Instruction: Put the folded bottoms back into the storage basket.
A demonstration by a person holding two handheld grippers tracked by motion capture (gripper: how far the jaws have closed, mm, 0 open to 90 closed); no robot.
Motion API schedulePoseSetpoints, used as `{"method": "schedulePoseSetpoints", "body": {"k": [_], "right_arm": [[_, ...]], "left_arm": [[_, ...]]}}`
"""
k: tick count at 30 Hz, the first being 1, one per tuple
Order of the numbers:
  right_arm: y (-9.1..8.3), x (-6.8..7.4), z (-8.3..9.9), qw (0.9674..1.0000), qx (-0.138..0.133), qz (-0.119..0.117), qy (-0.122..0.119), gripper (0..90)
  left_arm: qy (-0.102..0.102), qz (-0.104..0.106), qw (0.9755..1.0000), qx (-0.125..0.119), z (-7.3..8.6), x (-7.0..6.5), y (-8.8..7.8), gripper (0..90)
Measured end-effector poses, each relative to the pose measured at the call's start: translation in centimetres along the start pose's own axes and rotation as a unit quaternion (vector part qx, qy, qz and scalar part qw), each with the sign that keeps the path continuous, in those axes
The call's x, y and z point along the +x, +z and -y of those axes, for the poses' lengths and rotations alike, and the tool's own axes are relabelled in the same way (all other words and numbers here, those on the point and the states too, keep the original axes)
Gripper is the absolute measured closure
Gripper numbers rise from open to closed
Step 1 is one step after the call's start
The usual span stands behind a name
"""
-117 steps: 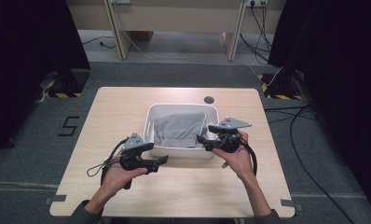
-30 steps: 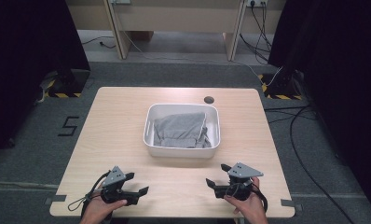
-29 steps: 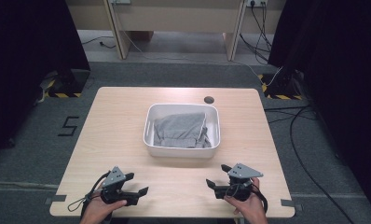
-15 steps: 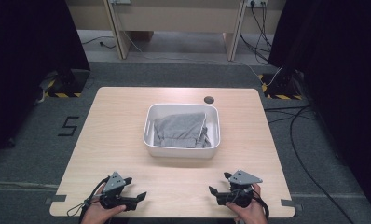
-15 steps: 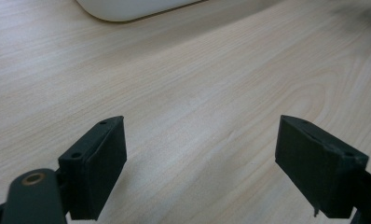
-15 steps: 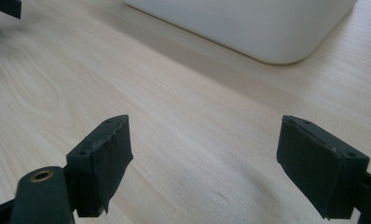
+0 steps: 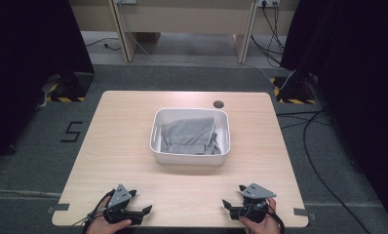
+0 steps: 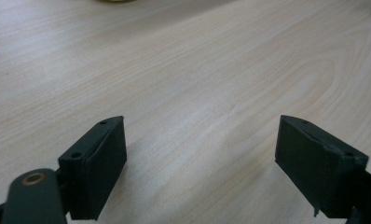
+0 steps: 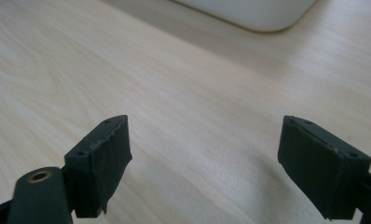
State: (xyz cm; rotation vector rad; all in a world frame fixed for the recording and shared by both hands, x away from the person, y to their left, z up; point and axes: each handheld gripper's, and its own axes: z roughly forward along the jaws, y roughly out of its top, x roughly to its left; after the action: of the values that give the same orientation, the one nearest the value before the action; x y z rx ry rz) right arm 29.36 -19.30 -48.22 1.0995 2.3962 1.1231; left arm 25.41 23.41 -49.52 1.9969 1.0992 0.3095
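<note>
Both hands sit low at the near edge of the table (image 7: 133, 146), one toward each near corner, with only the hands themselves reaching in over that edge. The left hand (image 7: 106, 225) holds the left tongs (image 7: 147, 210) close to the near-left corner, lying almost flat on the wood and pointing along the near edge toward the table's middle. The right hand (image 7: 258, 225) holds the right tongs (image 7: 226, 204) close to the near-right corner, also low and roughly level, pointing back the other way, so the two pairs face each other and stand well apart. In the left gripper view the two black jaws stand wide apart with bare wood grain between them and nothing gripped; the right gripper view shows the same, wide-spread jaws with nothing between them, and the rounded white corner of the tub (image 9: 249, 14) lies beyond them at the top. There is one white tub (image 7: 155, 139), rectangular with rounded corners, standing near the middle of the table, a little toward the far edge and well away from both hands. One grey cloth (image 7: 189, 136) lies crumpled inside it, covering most of its floor. One small dark round hole (image 7: 218, 104) marks the tabletop just beyond the tub, near the far edge. Each pair of tongs carries one grey three-cornered plate on top.
</note>
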Motion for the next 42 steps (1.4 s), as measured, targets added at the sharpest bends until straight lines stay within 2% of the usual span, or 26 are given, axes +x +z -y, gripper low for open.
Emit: {"method": "schedulePoseSetpoints", "body": {"k": [3,6,10,12,42], "right_arm": [[0.2,0.1,0.5,0.9999,0.012,0.003,-0.003,16.7],[0.3,0.5,0.9,0.9996,0.011,0.017,-0.017,15.4],[0.4,0.9,1.1,0.9996,0.006,0.021,-0.016,14.8],[0.5,1.0,1.1,0.9997,0.002,0.014,-0.021,14.8],[0.7,1.2,1.2,0.9996,-0.006,0.008,-0.026,14.6]], "left_arm": [[0.008,-0.005,1.0,0.002,0.3,-0.3,0.0,15.6],[0.008,-0.003,1.0,-0.001,0.4,-0.5,0.0,15.3],[0.023,-0.015,0.9996,-0.003,0.6,-0.8,0.1,15.0],[0.039,-0.025,0.9989,0.003,0.7,-1.1,0.2,15.0],[0.038,-0.025,0.9989,0.003,0.6,-1.0,0.2,14.4]]}}
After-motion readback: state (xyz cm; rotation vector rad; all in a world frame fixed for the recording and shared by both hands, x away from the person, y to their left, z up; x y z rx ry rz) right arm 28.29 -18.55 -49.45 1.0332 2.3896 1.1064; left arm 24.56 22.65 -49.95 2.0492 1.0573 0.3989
